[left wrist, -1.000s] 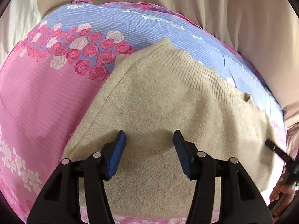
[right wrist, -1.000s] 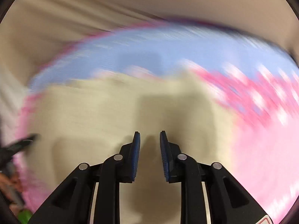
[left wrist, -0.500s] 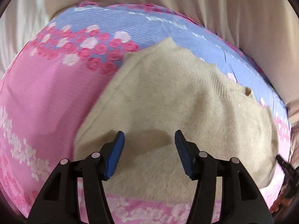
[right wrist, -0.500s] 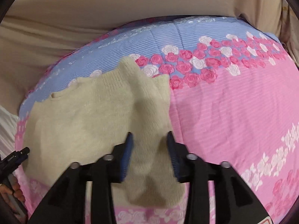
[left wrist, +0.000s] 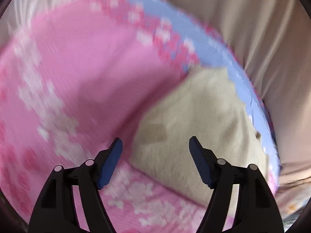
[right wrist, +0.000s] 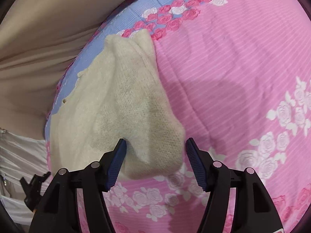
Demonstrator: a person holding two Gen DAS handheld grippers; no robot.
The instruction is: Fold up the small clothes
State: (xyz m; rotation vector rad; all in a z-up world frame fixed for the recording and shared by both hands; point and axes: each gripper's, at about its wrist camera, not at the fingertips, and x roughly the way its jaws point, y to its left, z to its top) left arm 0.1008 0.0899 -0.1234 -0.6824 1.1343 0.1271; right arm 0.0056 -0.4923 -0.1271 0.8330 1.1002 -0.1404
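Both grippers hang with their jaws opening over a beige knit lying on a flowered bedspread.

On the left, the left gripper (left wrist: 155, 147) points down over the spot where the pink floral bedspread (left wrist: 81, 73) meets the near corner of the beige knitted garment (left wrist: 198, 120); its blue pads stand wide and are spreading further, nothing is pinched between them, and the view is smeared by motion. The garment lies flat toward the blue band of the spread, near the tan cloth (left wrist: 252, 29) at the edge. To the right, the right gripper (right wrist: 155, 147) is also spreading its jaws; a folded-over flap of the garment (right wrist: 128, 104) bulges up into the gap, brushing the left pad (right wrist: 116, 161) but not clamped. The far right is pink bedspread (right wrist: 243, 68) with white roses.
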